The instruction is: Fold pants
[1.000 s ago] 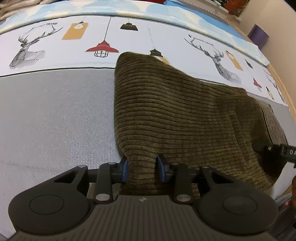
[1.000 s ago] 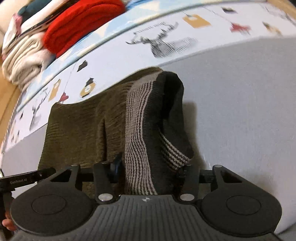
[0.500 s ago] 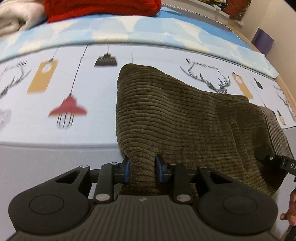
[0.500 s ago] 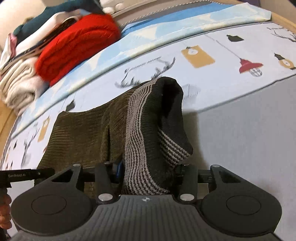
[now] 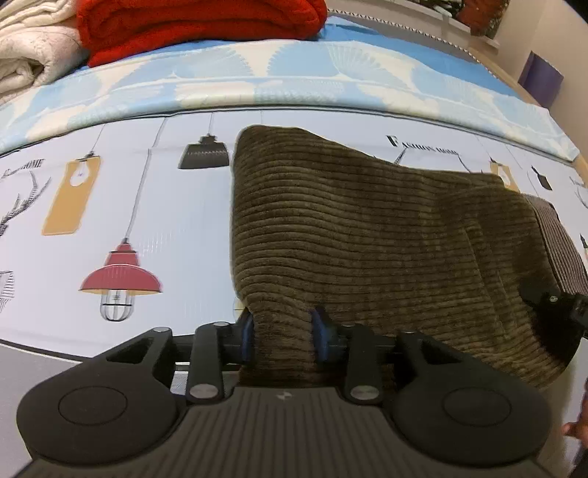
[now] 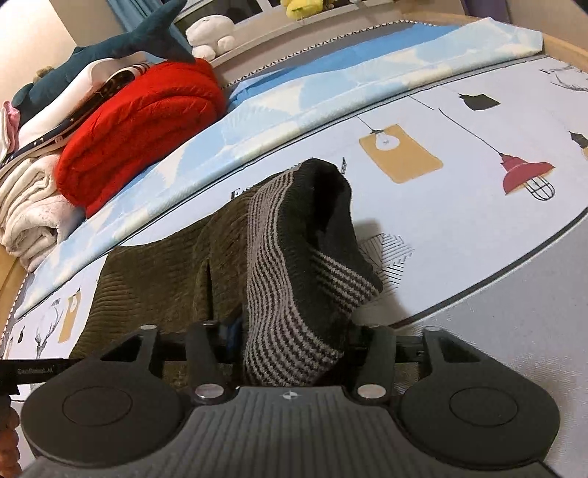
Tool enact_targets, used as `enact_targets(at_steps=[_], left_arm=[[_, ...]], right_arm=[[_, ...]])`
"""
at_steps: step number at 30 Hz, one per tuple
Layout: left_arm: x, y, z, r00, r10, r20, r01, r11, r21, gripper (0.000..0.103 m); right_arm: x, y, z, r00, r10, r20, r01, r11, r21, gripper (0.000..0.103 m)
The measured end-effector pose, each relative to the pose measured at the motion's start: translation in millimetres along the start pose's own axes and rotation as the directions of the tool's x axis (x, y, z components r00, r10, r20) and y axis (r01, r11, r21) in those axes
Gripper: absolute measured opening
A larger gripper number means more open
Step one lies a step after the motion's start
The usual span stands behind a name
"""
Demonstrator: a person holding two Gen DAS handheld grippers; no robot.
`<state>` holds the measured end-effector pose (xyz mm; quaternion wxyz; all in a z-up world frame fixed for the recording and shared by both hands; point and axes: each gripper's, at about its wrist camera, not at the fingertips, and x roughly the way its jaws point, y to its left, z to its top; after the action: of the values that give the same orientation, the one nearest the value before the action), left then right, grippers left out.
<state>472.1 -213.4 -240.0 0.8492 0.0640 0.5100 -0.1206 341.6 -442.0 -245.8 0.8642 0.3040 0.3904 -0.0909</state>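
Works over a bed [image 5: 176, 228] under a sheet printed with lamps and deer, with a red blanket [image 5: 198, 25] and pale folded bedding stacked well apart at the far edge.

Holds the olive corduroy pants [image 5: 367, 239] already doubled into a broad panel. Lets the far end of the panel lie on the printed sheet and lifts the near end up to both tools. Shows the striped waistband [image 6: 279, 257] at the right end, standing up in a rounded hump and gaping open at its top.

Judged as the laying-down step of a fold: near edge carried over the bed, not yet let go and not yet flat.

Pinches a gathered tuck of corduroy in the left tool [image 5: 281, 331], cloth filling the gap and touching both blue pads [image 5: 247, 331]. Has just been widening those jaws, with the cloth between them. Grips the waistband in the right tool [image 6: 290, 342] likewise, jaws just widened too, knit packed between them and hiding the right-hand finger. Reads as a slackening grasp on both sides, not a clean release.

Next, probably: lower both ends level onto the sheet, keep the near edge straight and in line, open fully only once the cloth rests, then draw back without dragging the hump askew. Afterwards, press the waistband flat.
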Motion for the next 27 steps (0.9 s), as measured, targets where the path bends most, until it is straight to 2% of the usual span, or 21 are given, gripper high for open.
enact_targets(at_steps=[3,6,8,9,10,11,12,14,15,17,20,23,24,26,27], left_arm=[[-26.1,4.7,-14.1,0.996,0.05,0.073,-0.052,0.998,0.032,0.066],[-52.5,-1.0,-36.0,0.992,0.028,0.125,-0.04,0.995,0.096,0.072],[-54.3,-14.2,-51.9,0.99,0.057,0.132,-0.08,0.981,0.175,0.073],[-50.7,-20.8,-58.8,0.989,0.07,0.132,-0.097,0.972,0.215,0.073],[-47.5,-25.0,-64.1,0.987,0.083,0.135,-0.113,0.965,0.237,0.074],[-43.3,-27.2,-69.2,0.985,0.098,0.143,-0.131,0.961,0.244,0.075],[-40.4,-26.8,-72.4,0.983,0.103,0.153,-0.137,0.963,0.233,0.076],[-35.9,-19.7,-73.2,0.984,0.103,0.147,-0.128,0.976,0.176,0.086],[-34.6,-16.1,-73.2,0.986,0.096,0.14,-0.118,0.98,0.158,0.088],[-33.5,-10.1,-74.4,0.987,0.076,0.143,-0.098,0.983,0.156,0.089],[-42.1,-7.4,-73.0,0.986,0.071,0.149,-0.094,0.983,0.156,0.088],[-51.3,-5.7,-74.8,0.985,0.068,0.159,-0.093,0.984,0.152,0.09],[-50.6,-7.9,-77.9,0.984,0.075,0.162,-0.102,0.981,0.163,0.091],[-44.0,-12.7,-84.5,0.979,0.114,0.169,-0.144,0.973,0.18,0.102],[-43.1,-13.5,-85.7,0.975,0.134,0.18,-0.165,0.971,0.17,0.103]], right_arm=[[-25.0,1.9,7.4,0.999,-0.044,0.012,0.044,0.999,-0.018,0.068],[-67.1,13.2,4.2,0.991,-0.042,0.128,0.056,0.992,-0.109,0.072],[-85.8,26.0,-0.2,0.99,-0.011,0.142,0.042,0.974,-0.221,0.072],[-90.4,30.0,-3.6,0.99,0.012,0.139,0.025,0.965,-0.262,0.067],[-92.8,34.4,-8.5,0.99,0.043,0.136,0.0,0.954,-0.301,0.062],[-91.5,37.9,-14.7,0.99,0.07,0.122,-0.023,0.937,-0.348,0.044],[-84.0,40.3,-20.5,0.995,0.055,0.084,-0.018,0.919,-0.393,0.021],[-55.6,35.6,-34.2,0.999,-0.051,-0.013,0.04,0.898,-0.438,0.002],[-41.8,27.0,-41.4,0.995,-0.085,-0.05,0.054,0.893,-0.447,0.0],[-35.7,15.8,-44.6,0.997,-0.055,-0.058,0.026,0.908,-0.418,0.0],[-51.1,14.0,-32.7,0.997,-0.026,-0.072,-0.001,0.938,-0.346,0.0],[-70.0,16.8,-26.9,0.998,0.003,-0.062,-0.023,0.948,-0.317,0.011],[-70.1,16.3,-28.7,0.998,-0.004,-0.058,-0.016,0.942,-0.334,0.016],[-53.5,15.6,-39.0,0.993,-0.066,-0.094,0.028,0.931,-0.364,0.021],[-47.1,13.5,-44.9,0.994,-0.071,-0.084,0.035,0.927,-0.373,0.021]])
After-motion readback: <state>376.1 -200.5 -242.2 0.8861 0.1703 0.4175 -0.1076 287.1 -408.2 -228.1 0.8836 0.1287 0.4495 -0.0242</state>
